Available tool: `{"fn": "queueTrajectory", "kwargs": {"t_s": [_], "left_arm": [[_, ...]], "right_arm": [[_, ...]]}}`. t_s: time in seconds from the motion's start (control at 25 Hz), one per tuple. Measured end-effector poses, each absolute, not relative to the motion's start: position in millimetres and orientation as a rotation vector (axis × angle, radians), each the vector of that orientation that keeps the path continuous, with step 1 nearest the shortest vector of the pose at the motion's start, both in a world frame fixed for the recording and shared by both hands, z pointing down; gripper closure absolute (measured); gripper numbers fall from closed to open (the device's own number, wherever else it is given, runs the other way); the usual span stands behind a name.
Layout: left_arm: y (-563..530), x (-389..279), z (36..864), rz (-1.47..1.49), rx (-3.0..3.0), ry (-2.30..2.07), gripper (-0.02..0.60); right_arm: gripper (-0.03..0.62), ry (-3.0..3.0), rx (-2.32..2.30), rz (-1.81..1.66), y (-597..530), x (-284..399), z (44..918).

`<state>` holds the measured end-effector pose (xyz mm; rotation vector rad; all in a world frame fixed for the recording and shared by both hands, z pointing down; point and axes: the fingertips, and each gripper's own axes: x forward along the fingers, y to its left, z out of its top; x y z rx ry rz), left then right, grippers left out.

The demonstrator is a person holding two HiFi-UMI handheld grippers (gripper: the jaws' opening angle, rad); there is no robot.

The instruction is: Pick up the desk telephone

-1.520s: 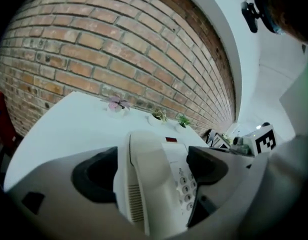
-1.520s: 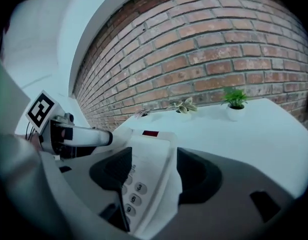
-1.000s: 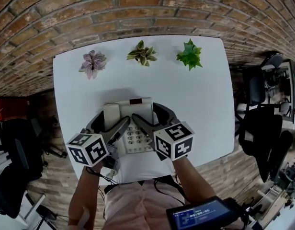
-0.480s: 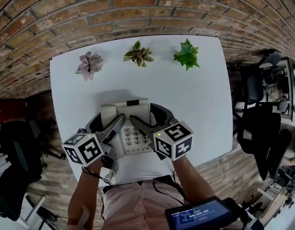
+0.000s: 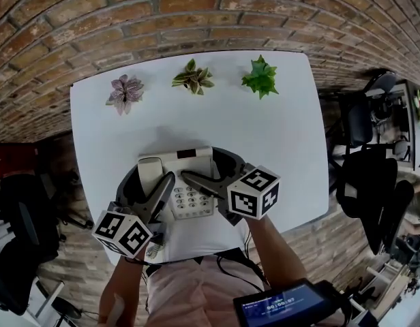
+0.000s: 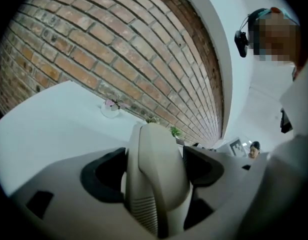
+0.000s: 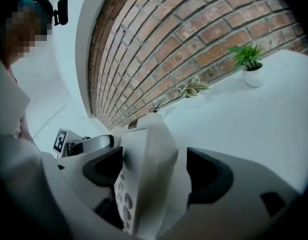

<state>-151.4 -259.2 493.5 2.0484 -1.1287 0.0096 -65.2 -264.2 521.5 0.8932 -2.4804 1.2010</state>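
Observation:
The beige desk telephone (image 5: 191,182) sits on the white table (image 5: 278,135) near its front edge. Its handset (image 5: 148,172) lies in the cradle on the left side. My left gripper (image 5: 154,174) has just been closing, and its dark pads (image 6: 101,176) now press both sides of the handset (image 6: 156,174). My right gripper (image 5: 206,167) straddles the keypad side of the phone body (image 7: 144,174). Its jaws have just been opening, and a gap shows between the body and the right-hand pad (image 7: 206,176).
Three small potted plants stand along the table's far edge by the brick wall: pink (image 5: 124,90), variegated (image 5: 191,77) and green (image 5: 260,77). Dark office chairs (image 5: 370,182) stand off the table's right side. The phone's coiled cord (image 5: 153,251) hangs at the front edge.
The left gripper's jaws have narrowed onto the handset, and its marker cube has dropped lower in the head view. The right gripper's cube has tilted and its jaws have spread.

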Motion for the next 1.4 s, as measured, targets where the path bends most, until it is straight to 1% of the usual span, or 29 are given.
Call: {"fn": "queueTrajectory", "kwargs": {"t_s": [0.2, 0.32, 0.44, 0.56, 0.68, 0.8, 0.92, 1.08, 1.24, 1.4], "left_arm": [[-253.2, -150.9, 487.1, 0.021, 2.105, -1.171, 0.227], [-249.9, -151.8, 483.5, 0.014, 2.127, -1.181, 0.227], [-246.3, -150.2, 478.7, 0.005, 2.168, -1.173, 0.222], [-242.0, -148.3, 477.9, 0.034, 2.211, -1.166, 0.208], [-237.6, -150.9, 482.0, 0.045, 2.193, -1.134, 0.153], [-228.3, -152.8, 484.4, 0.009, 2.167, -1.03, 0.115], [-219.6, -152.2, 485.4, 0.008, 2.173, -0.942, 0.112], [-214.0, -166.4, 475.6, -0.115, 2.116, -0.888, 0.11], [-193.7, -173.3, 489.1, -0.048, 2.112, -0.812, 0.109], [-173.5, -157.5, 501.7, 0.01, 2.125, -0.673, 0.109]], "right_arm": [[0.184, -2.544, 0.769, 1.188, -256.6, -78.1, 520.3], [0.215, -2.597, 0.737, 1.204, -255.3, -76.4, 515.4], [0.229, -2.645, 0.719, 1.167, -252.8, -74.1, 508.8], [0.232, -2.688, 0.721, 1.123, -250.1, -73.6, 504.2], [0.233, -2.728, 0.702, 1.075, -248.3, -75.5, 498.9], [0.233, -2.761, 0.651, 1.017, -243.2, -81.8, 492.5], [0.233, -2.766, 0.613, 0.997, -237.1, -86.6, 492.2], [0.233, -2.77, 0.619, 1.002, -234.5, -86.3, 493.4], [0.235, -2.781, 0.611, 0.988, -232.6, -85.9, 491.6], [0.235, -2.789, 0.596, 0.969, -231.8, -86.9, 488.5]]}}
